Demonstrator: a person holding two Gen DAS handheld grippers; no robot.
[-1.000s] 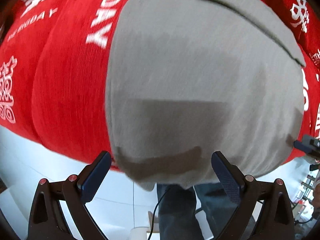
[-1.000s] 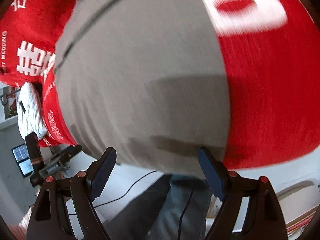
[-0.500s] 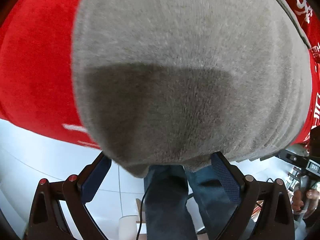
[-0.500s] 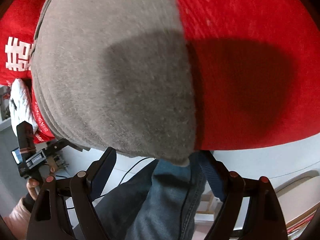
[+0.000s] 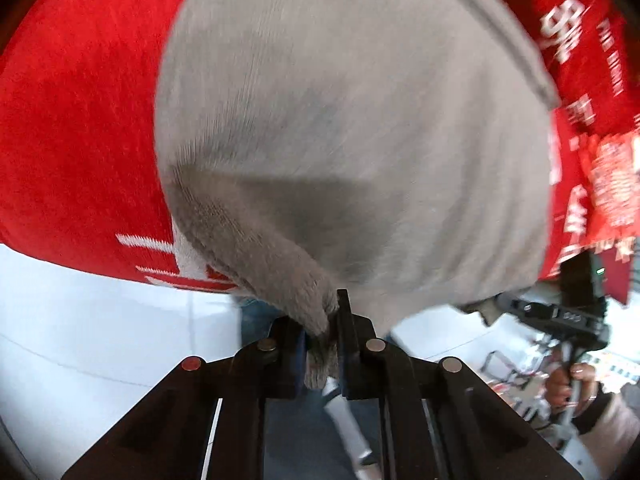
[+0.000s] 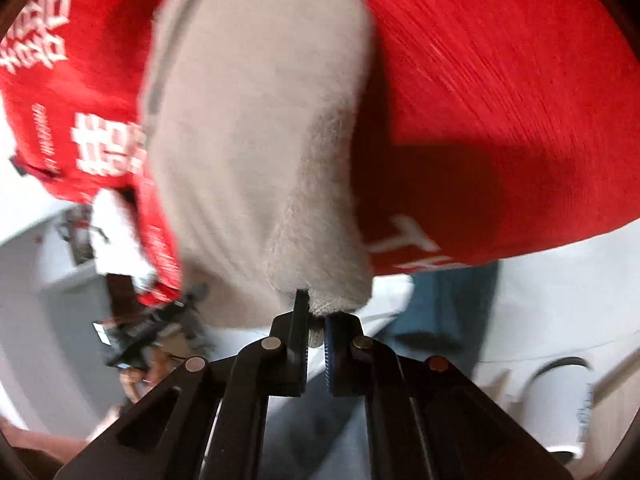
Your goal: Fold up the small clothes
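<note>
A grey knitted garment (image 5: 340, 120) lies on a red tablecloth (image 5: 80, 140) printed with white characters, its near hem at the table's front edge. My left gripper (image 5: 332, 320) is closing, and its pads pinch a bunched corner of that hem. In the right wrist view the same grey garment (image 6: 260, 140) covers the red tablecloth (image 6: 500, 100). My right gripper (image 6: 316, 320) is closing too, with the garment's other near corner squeezed between its pads. The pinched fabric is pulled up off the cloth at both corners.
Below the table edge are a white floor (image 5: 80, 320) and the person's blue jeans (image 6: 440, 304). The right-hand gripper (image 5: 560, 316) and the hand (image 5: 568, 380) holding it show at the left view's right side. A white container (image 6: 560, 400) stands low right.
Both grippers went from wide open around the grey hem to pinched on it. Both views have tilted down and moved closer to the table edge, and the corners now bunch upward.
</note>
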